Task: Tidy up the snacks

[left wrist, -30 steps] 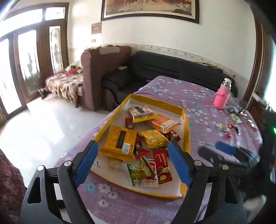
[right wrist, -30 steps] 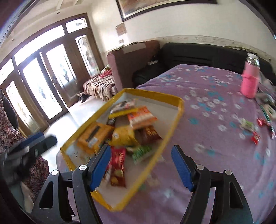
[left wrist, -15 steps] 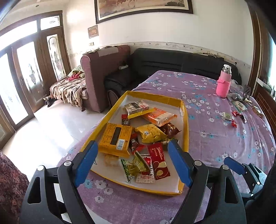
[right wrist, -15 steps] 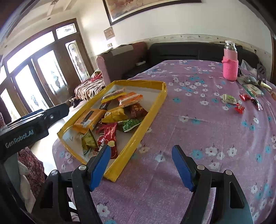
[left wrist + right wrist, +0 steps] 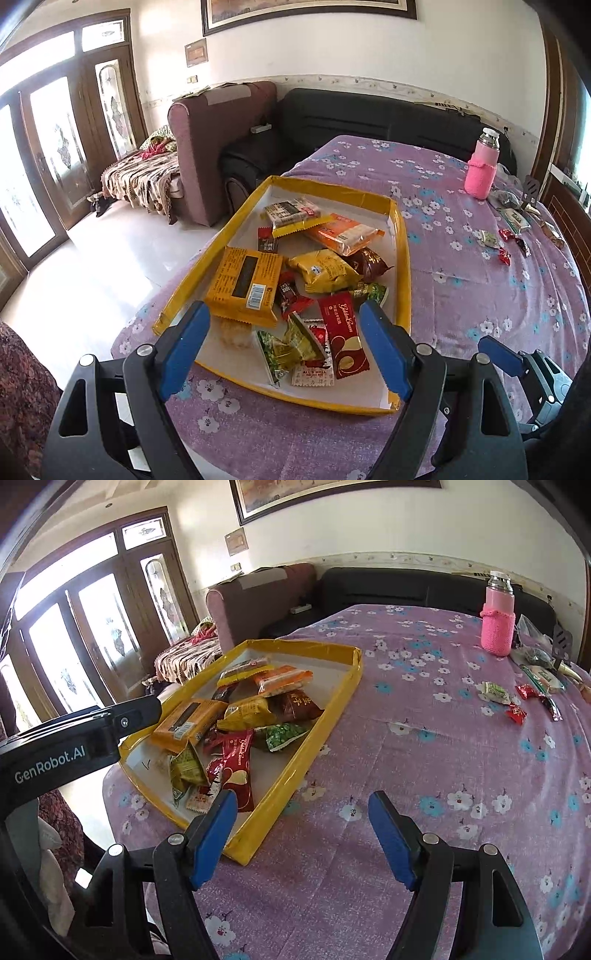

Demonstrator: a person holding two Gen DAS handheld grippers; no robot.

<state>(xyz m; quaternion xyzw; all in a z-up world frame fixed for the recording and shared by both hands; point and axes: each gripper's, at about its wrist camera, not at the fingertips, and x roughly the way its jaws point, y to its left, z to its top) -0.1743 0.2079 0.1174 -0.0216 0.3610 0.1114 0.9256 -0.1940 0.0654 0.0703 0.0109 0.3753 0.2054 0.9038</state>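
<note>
We hold both grippers low over the near edge of the table (image 5: 424,760), and neither carries anything. Our left gripper (image 5: 284,347) has its jaws spread wide and looks straight into the yellow-rimmed tray (image 5: 404,266), where most of the snacks already lie heaped: the flat yellow box (image 5: 243,284), the yellow pouch (image 5: 325,271), the orange pack (image 5: 343,232) and the red wafer bar (image 5: 343,336) nearest its right finger. Our right gripper (image 5: 303,834) is also spread and empty, poised above bare purple cloth just beside the tray's near corner. What is left to gather, we judge, is the loose scatter at the far right of the table: the green-and-white candy (image 5: 495,692), the small red candies (image 5: 517,712) and the packets beyond them, near the pink bottle (image 5: 496,624). These lie ahead and to the right of the right gripper's jaws, well apart from the tray, so the right hand is plainly the nearer one. The green-and-white candy seems to lie with its long axis roughly across our line of reach, which would suit a forward pinch across its narrow width.
</note>
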